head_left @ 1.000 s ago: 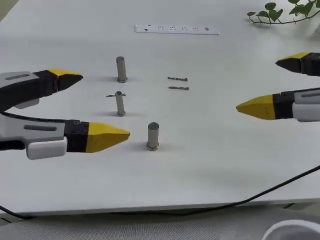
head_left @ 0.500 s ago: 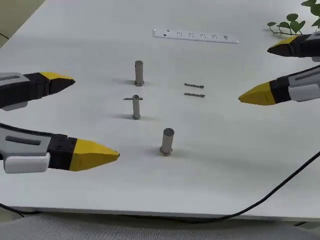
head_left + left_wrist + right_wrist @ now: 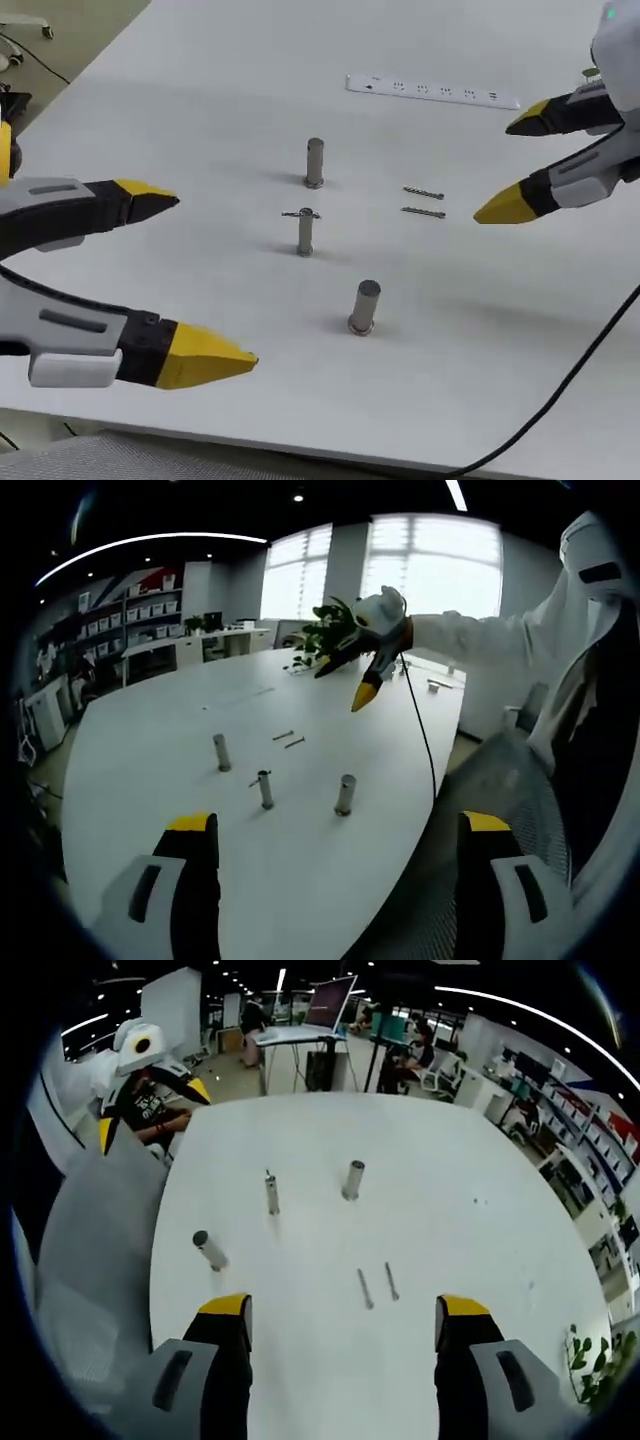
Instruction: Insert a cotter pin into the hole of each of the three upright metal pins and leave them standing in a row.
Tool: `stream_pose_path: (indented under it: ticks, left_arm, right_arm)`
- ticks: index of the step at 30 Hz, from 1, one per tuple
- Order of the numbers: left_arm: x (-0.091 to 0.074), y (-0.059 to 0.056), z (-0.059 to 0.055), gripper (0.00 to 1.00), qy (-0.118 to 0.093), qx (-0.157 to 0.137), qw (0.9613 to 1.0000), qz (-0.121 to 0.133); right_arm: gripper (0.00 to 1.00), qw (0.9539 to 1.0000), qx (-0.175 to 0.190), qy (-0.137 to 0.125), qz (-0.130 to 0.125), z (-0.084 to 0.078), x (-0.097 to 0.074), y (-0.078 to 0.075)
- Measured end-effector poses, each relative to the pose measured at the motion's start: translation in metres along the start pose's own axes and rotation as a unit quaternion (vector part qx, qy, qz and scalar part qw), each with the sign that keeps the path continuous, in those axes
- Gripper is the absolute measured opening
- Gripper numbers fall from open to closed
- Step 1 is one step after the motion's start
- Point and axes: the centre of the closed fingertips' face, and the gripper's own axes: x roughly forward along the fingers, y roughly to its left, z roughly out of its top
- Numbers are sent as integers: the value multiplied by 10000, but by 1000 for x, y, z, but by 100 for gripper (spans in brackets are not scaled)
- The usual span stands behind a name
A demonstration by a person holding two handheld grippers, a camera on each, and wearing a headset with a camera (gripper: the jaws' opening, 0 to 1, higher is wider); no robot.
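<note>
White table (image 3: 480, 330), mid upright pin (image 3: 305, 234) w/ cotter pin (image 3: 300, 214), L gripper (image 3: 216, 279), R gripper (image 3: 492, 172) both spread, empty

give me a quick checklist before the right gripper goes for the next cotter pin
1. Right gripper open and empty: ok, jaws wide apart with nothing between them.
2. Left gripper open and empty: ok.
3. Loose cotter pins ready to pick: ok, two lie flat on the table near the right gripper.
4. Posts upright: ok, the far post, middle post and near post all stand.
5. All posts fitted: not ok, only the middle post carries a fitted cotter pin.
6. Hole direction on the far and near posts: cannot tell, too small.
</note>
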Motion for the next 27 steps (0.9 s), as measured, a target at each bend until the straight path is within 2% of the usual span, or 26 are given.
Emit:
stream_pose_path:
  ticks: [3,5,12,17,24,27]
  left_arm:
    - [1,0,-3,99,13,-83,10000,-3]
    - [4,-1,-5,99,50,-96,9999,-9]
    - [12,-1,-11,99,126,-237,9996,-64]
    - [16,0,-12,99,110,-285,9995,-55]
    - [20,2,-15,99,135,-408,9991,-43]
    - [26,-5,-12,99,152,-453,9989,-11]
  right_arm:
    - [70,9997,-83,123,181,-3,14,-6]
    - [68,9994,-115,184,258,-4,20,-2]
    - [51,9973,-203,476,524,-15,52,-12]
    - [44,9948,-314,678,699,-22,69,-10]
    - [29,9919,-380,940,764,-34,88,-16]
    - [23,9913,-351,1012,762,-38,93,-19]
